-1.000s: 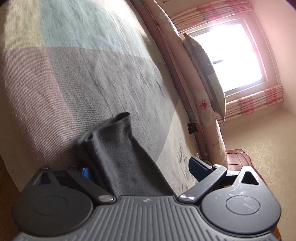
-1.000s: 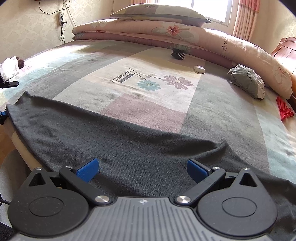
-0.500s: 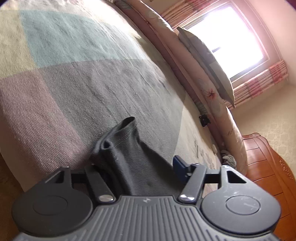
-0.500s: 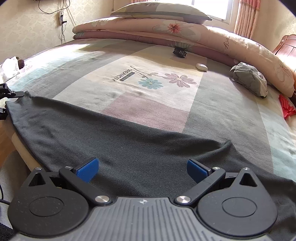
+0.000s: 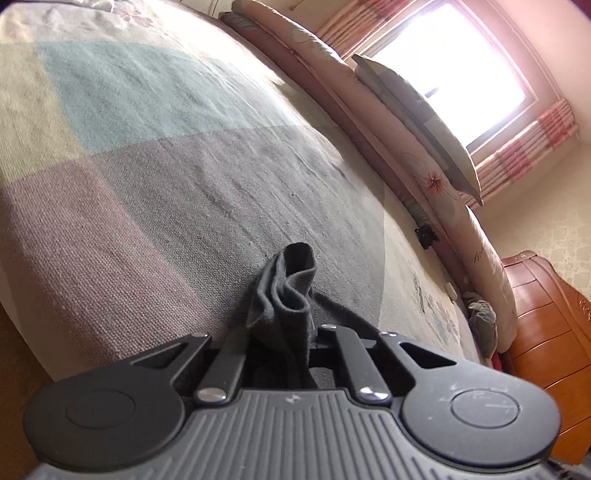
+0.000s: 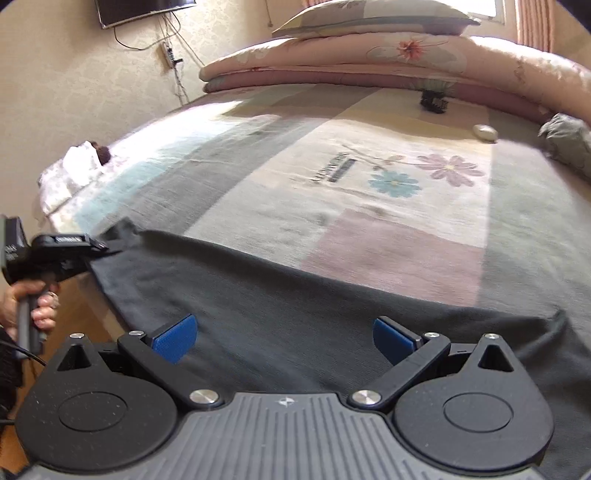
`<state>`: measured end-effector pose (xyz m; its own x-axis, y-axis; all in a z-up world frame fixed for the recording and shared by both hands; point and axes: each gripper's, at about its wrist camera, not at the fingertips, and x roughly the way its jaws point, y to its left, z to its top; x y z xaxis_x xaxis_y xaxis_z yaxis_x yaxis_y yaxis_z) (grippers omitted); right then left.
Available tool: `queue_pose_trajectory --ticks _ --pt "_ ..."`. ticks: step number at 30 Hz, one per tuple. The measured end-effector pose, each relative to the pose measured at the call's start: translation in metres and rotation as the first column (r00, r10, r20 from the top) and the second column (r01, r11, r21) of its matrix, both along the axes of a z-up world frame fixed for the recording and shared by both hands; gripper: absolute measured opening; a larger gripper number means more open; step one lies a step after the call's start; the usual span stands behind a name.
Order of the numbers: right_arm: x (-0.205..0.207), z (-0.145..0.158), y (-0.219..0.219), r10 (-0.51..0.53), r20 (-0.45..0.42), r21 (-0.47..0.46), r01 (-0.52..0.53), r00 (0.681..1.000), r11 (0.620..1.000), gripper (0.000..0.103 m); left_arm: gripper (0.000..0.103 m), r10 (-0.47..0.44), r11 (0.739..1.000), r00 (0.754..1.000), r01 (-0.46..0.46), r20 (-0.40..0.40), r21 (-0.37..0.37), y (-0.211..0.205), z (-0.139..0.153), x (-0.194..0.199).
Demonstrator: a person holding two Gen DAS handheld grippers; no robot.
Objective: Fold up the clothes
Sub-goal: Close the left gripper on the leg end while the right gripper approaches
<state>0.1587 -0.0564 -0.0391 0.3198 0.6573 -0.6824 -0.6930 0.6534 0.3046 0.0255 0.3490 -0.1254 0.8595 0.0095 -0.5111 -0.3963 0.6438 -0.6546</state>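
Dark grey cloth (image 6: 314, 332) lies spread across the near edge of a bed (image 6: 406, 236), one corner of it bunched and clamped between the closed fingers of the left gripper (image 5: 291, 328), where a folded tuft of the fabric stands up above the jaws. In the right wrist view that same gripper (image 6: 99, 245) shows at the far left, pinching the cloth's corner, with a person's hand (image 6: 40, 302) wrapped round its handle. The right gripper (image 6: 282, 334) hovers low over the middle of the cloth, its two blue pads (image 6: 175, 338) wide apart and holding nothing. Beyond the cloth the bedspread runs in grey, pink, cream and pale blue blocks with printed flowers (image 6: 448, 170). A small black object (image 6: 434, 101) and a pale oval one (image 6: 485, 133) sit near the far end, just before a rolled floral quilt (image 6: 406, 55) topped by a pillow (image 6: 373, 16). A crumpled grey bundle (image 6: 569, 144) rests at the right edge, and a bright window (image 5: 454, 62) with striped pink curtains (image 5: 524, 162) lights the room
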Motion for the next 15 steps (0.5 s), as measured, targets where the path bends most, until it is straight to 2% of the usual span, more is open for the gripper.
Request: queue_pose_trajectory --ticks 2,4,7,12,15 --pt "0.011 0.000 0.016 0.055 -0.106 0.100 -0.045 0.993 0.994 0.103 0.004 -0.015 0.999 1.000 0.015 -0.009 0.043 -0.004 0.005 0.001" --pt "0.020 -0.003 0.037 0.112 -0.208 0.189 -0.073 0.972 0.979 0.103 0.004 -0.032 0.996 0.999 0.033 -0.012 0.087 -0.008 0.008 -0.001" --pt "0.032 -0.015 0.072 0.151 -0.303 0.243 -0.077 0.941 0.967 0.103 0.004 -0.058 0.990 0.998 0.058 -0.003 0.132 -0.010 0.010 -0.006" --pt "0.049 -0.035 0.129 0.193 -0.428 0.294 -0.067 0.883 0.954 0.103 0.004 -0.062 0.996 0.998 0.059 0.029 0.069 -0.002 -0.001 -0.013" --pt "0.060 -0.048 0.163 0.220 -0.497 0.323 -0.057 0.839 0.945 0.103 0.005 -0.065 0.996 0.997 0.063 0.038 0.064 -0.001 -0.002 -0.013"
